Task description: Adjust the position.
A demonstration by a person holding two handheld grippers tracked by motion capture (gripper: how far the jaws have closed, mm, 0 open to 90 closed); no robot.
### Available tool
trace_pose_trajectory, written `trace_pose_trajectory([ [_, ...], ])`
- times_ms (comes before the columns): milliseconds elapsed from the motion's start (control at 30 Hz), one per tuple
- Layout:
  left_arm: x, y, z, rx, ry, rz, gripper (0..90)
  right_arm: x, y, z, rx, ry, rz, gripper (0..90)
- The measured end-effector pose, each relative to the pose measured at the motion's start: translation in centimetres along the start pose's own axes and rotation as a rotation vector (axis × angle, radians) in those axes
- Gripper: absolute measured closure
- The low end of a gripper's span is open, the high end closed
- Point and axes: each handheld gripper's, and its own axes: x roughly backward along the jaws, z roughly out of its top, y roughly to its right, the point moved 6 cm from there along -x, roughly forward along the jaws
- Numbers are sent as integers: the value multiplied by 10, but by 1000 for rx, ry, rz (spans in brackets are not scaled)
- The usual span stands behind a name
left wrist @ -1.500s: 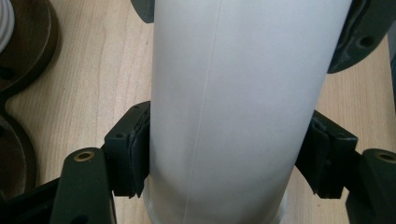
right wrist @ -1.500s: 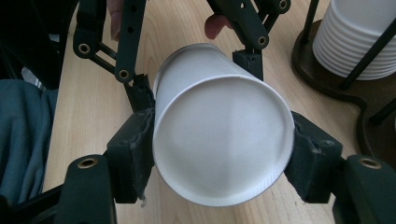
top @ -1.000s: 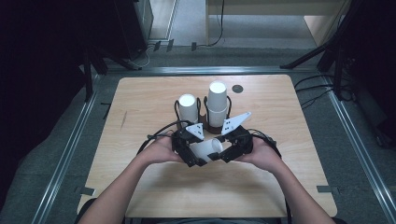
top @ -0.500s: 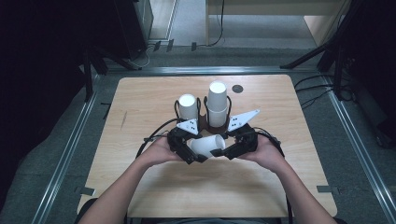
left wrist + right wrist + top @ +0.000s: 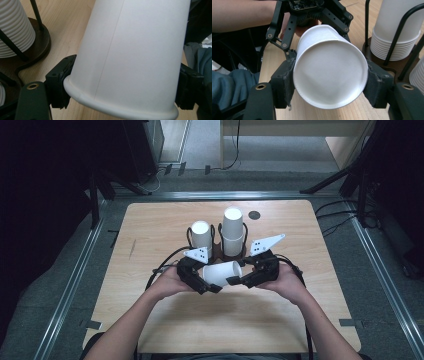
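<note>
- Paper cup [image 5: 223, 273]: one white cup, lying on its side above the tabletop [image 5: 310, 320], held between the two grippers in front of the cup holder [image 5: 219, 254].
- Right gripper [image 5: 239, 281]: jaws clamped on the cup's closed base end, one pad on each side, as the right gripper view shows [image 5: 329, 75].
- Left gripper [image 5: 207, 287]: jaws sit on either side of the cup's wall near its rolled rim [image 5: 125, 62] and have just been closing on it; pads touch the wall.
- Change from a second ago: the cup sits a little farther toward the right gripper; both hands are in nearly the same place.
- Cup holder: dark wire stand with two stacks of white cups, the right-hand stack [image 5: 233, 232] taller than the left-hand stack [image 5: 200, 236]; unchanged.
</note>
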Motion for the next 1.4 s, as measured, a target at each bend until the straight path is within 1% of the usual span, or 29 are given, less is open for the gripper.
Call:
trace_pose_trajectory([
  [67,1,0,0,-2,-2,0,215,0,0,0,-3,-1,-1,347],
  [100,2,0,1,-7,1,9,222,0,0,0,-3,0,-1,348],
  [200,2,0,1,-1,-2,11,236,0,1,0,-9,0,-7,344],
  [233,3,0,2,2,-11,1,237,1,0,1,-7,-3,-6,341],
  [267,4,0,2,-2,-19,5,237,0,0,1,4,0,-13,326],
  [333,6,1,4,-7,-14,11,237,0,0,1,16,-5,-38,266],
  [400,8,0,4,-9,-11,15,236,0,0,1,16,-6,-44,252],
  [433,9,0,4,-13,-28,26,236,1,1,0,18,-9,-52,248],
  [467,9,0,4,-13,-28,26,236,1,1,0,18,-17,-58,241],
  [500,11,0,3,-15,-48,32,236,2,1,-1,19,-26,-61,236],
  [567,12,0,3,-8,-59,43,236,1,2,-4,18,-46,-68,233],
  [600,13,0,4,-13,-64,54,236,1,2,-5,23,-56,-72,230],
  [633,13,0,4,-13,-64,54,236,1,2,-5,23,-56,-72,230],
  [667,15,1,5,-17,-78,64,236,0,2,-8,32,-73,-78,227],
  [700,15,1,6,-28,-90,75,236,-1,2,-9,34,-79,-79,227],
  [733,15,1,6,-28,-90,75,235,-1,2,-10,39,-87,-83,227],
  [767,17,1,6,-32,-108,82,236,-2,2,-10,45,-94,-88,227],
  [867,19,0,8,-33,-111,83,236,-4,2,-13,53,-117,-92,227],
  [900,21,-1,9,-35,-122,96,236,-4,3,-14,55,-122,-97,227],
  [967,22,-2,9,-43,-137,108,236,-5,3,-14,59,-130,-99,227],
  [1000,23,-3,9,-43,-147,102,236,-6,3,-15,61,-131,-102,227],
  [1133,22,-4,9,-52,-175,116,236,-7,5,-16,74,-144,-114,227],
  [1267,20,-6,9,-60,-205,117,236,-8,7,-19,84,-167,-125,227],
  [1300,18,-7,8,-63,-221,118,236,-8,7,-20,81,-168,-122,227],
  [1333,18,-7,8,-63,-221,118,236,-8,7,-20,81,-168,-122,227],
  [1400,14,-8,7,-56,-246,110,236,-10,8,-21,73,-176,-123,227],
])
